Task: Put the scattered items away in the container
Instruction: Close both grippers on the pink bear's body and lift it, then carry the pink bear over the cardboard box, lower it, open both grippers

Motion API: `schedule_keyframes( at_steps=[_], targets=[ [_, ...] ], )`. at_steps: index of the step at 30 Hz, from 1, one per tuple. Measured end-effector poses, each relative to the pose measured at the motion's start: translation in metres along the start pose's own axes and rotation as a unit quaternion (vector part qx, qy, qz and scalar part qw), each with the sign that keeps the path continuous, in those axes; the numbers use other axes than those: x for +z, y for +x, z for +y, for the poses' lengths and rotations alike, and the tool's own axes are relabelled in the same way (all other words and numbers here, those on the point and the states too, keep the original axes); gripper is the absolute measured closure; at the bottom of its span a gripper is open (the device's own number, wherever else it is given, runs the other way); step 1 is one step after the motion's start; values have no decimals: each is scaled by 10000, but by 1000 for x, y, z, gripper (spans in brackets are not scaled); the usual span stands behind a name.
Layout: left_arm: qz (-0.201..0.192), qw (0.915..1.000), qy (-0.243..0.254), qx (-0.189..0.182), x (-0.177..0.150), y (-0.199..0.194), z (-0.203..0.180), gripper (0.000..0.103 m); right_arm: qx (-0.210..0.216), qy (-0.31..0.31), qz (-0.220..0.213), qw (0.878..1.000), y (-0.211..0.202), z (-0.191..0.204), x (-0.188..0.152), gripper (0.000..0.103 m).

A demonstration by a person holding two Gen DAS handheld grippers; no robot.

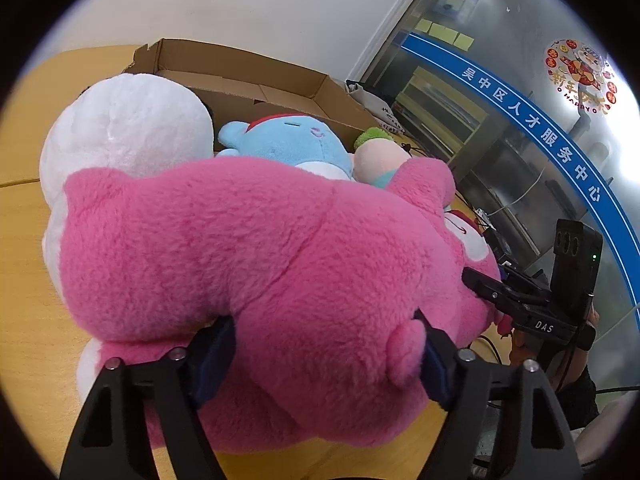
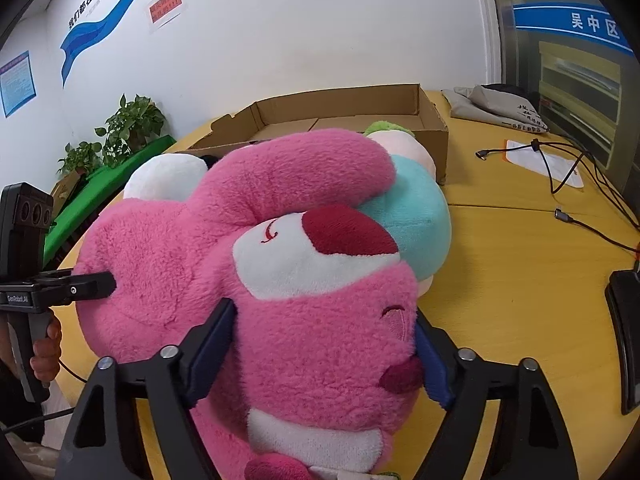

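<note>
The left gripper (image 1: 326, 354) has its two fingers pressed into the rump end of the pink plush bear (image 1: 256, 280), one pad sunk in the fur on each side beside the small round tail, so it is clamped on the toy. The right gripper (image 2: 326, 354) does the same at the other end: its pads squeeze the bear's head, the cheek with the stitched eye against the right-hand pad, the white muzzle and dark red nose just beyond the fingertips. In the left wrist view the right gripper appears to the right of the left fingers, its tip buried in the fur.

The bear lies across the yellow table (image 2: 520, 272), stretched between the two grippers. Directly beyond it, touching it, sit a white plush toy (image 1: 128, 128) to the left of the left gripper's line, a blue plush toy (image 1: 288, 144) straight ahead and a green-topped peach plush (image 1: 380, 152) to the right. Whether these three rest on the table or partly inside the box is hard to tell, as the bear hides their bases. Further ahead stands the open cardboard box (image 1: 248, 76). Far right of the right gripper, loose cables (image 2: 568, 168) trail over the tabletop.
</note>
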State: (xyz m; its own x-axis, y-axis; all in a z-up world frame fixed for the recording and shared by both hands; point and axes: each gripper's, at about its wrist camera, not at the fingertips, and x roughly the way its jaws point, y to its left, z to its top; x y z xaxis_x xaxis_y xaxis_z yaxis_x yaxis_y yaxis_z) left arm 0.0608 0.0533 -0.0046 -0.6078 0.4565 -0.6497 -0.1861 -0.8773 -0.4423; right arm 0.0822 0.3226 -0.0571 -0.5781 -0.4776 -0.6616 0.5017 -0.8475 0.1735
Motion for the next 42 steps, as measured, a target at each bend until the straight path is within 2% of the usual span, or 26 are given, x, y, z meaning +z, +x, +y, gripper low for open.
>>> schedule_keyframes(
  at_steps=[3, 7, 13, 20, 27, 32, 37, 42],
  targets=[
    [-49, 10000, 51, 54, -2, -6, -4, 36, -39, -36, -75, 10000, -9, 6, -1, 31],
    [-139, 9997, 98, 153, -4, -20, -13, 38, -214, -349, -256, 9988, -26, 25, -1, 40],
    [-469, 9980, 322, 287, 5, -62, -35, 38, -34, -375, -580, 9976, -60, 38, 9, 41],
    [-1016, 9920, 651, 365, 47, -107, -60, 38, 28, -562, -1268, 9903, -97, 55, 52, 41],
    [-1486, 9821, 1063, 456, 119, -131, -82, 38, -65, -787, -1861, 9794, -116, 62, 119, 41],
    [-1711, 9772, 1179, 431, 190, -134, -76, 38, -62, -872, -2145, 9728, -107, 60, 192, 42],
    [-1762, 9766, 1175, 362, 277, -120, -60, 38, -261, -1023, -2451, 9637, -80, 54, 275, 42],
    [-1623, 9787, 1200, 377, 357, -78, -40, 38, -314, -939, -2423, 9651, -34, 31, 346, 42]
  ],
)
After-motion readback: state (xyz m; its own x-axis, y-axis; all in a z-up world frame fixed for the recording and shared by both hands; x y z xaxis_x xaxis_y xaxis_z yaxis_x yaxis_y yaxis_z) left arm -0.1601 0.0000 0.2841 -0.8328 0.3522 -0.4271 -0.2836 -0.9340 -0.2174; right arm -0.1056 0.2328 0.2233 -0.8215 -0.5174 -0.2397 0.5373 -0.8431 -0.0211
